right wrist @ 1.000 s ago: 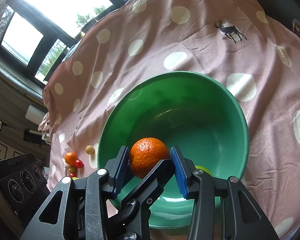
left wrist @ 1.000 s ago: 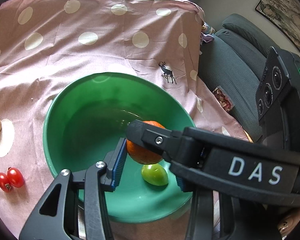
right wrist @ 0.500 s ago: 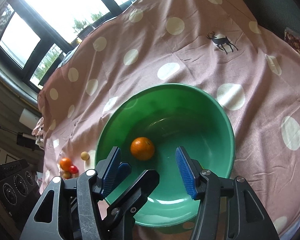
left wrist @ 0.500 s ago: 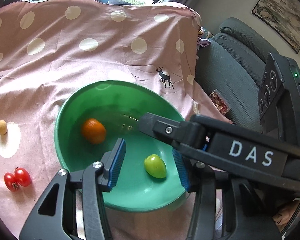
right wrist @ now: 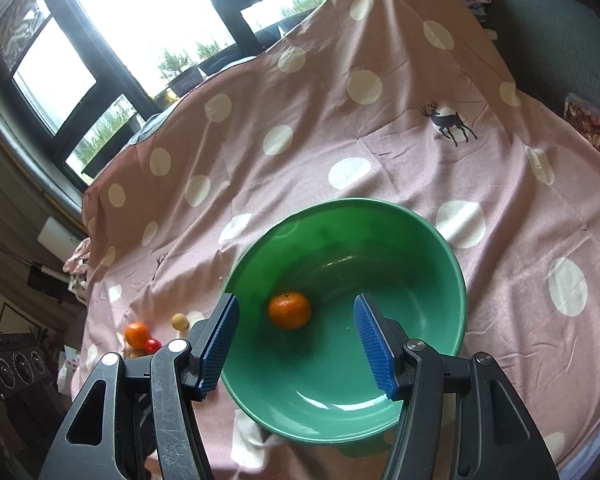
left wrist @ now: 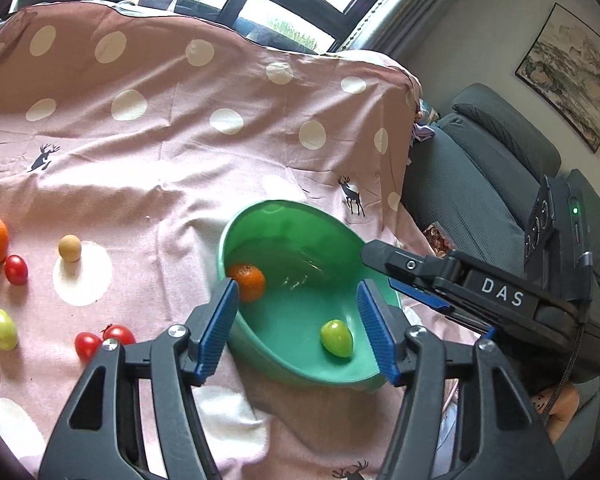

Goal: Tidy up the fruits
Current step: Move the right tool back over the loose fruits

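Surface: pink polka-dot cloth [left wrist: 172,168].
Bowl: green bowl [right wrist: 440,240] holds an orange [right wrist: 289,310] and a green fruit [left wrist: 336,338].
Loose fruit: cherry tomatoes [left wrist: 100,340] left of the bowl.
Left tongs [left wrist: 298,328]: spread wide, gripping nothing.
Right tongs [right wrist: 296,344]: spread wide, gripping nothing.

The bowl [right wrist: 454,280] lay open from above, holding only an orange [right wrist: 289,310] and a green fruit [left wrist: 336,338], well apart. The right gripper [left wrist: 416,286] reached over its rim, crowding that side.
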A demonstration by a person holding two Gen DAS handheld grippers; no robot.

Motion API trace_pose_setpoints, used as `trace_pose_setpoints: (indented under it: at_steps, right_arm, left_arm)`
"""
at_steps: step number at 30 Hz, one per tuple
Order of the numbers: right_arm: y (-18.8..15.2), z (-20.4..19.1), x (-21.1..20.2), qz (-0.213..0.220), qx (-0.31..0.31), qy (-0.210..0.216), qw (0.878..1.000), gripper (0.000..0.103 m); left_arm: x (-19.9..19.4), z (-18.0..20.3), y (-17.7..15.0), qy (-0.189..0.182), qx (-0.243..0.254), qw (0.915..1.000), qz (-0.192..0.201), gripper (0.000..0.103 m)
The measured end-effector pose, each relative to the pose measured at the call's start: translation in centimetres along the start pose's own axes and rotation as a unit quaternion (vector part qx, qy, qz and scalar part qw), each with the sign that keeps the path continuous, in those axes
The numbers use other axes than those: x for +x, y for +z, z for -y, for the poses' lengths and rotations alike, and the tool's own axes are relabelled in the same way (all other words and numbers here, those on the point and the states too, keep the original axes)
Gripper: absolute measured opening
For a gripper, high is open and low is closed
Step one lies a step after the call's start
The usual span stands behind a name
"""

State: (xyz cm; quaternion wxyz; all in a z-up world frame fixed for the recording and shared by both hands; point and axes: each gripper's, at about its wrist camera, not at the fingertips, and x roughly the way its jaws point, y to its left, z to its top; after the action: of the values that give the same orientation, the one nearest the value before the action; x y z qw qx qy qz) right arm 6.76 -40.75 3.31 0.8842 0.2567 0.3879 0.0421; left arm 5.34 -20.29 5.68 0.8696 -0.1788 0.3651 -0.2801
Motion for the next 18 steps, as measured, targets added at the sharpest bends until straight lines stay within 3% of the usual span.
trace_pose_setpoints:
  at_steps: [6, 9, 13, 18]
  right_arm:
    - [-0.4, -2.5, -1.6, 0.036, -0.036, -0.049, 0.997, 0.062]
    - [-0.7, -3.7, -2.0, 0.049, -0.055, -0.045, 0.996, 0.074]
    - [-1.5, -6.1, -1.5, 0.052, -0.095, -0.058, 0.992, 0.074]
    - [-2.8, -8.9, -0.4, 0.041, -0.143, -0.041, 0.988, 0.074]
  left_arm:
    - [-4.2, -2.5, 0.4, 0.007, -0.028, 0.9992, 0.028, 0.067]
    - [-6.2, -3.9, 0.4, 0.014, -0.045, 0.9980, 0.041, 0.073]
    - [-8.5, -5.4, 0.3, 0.041, -0.062, 0.9953, 0.062, 0.079]
    - [-10.5, -7.5, 0.1, 0.083, -0.057, 0.9925, 0.069, 0.083]
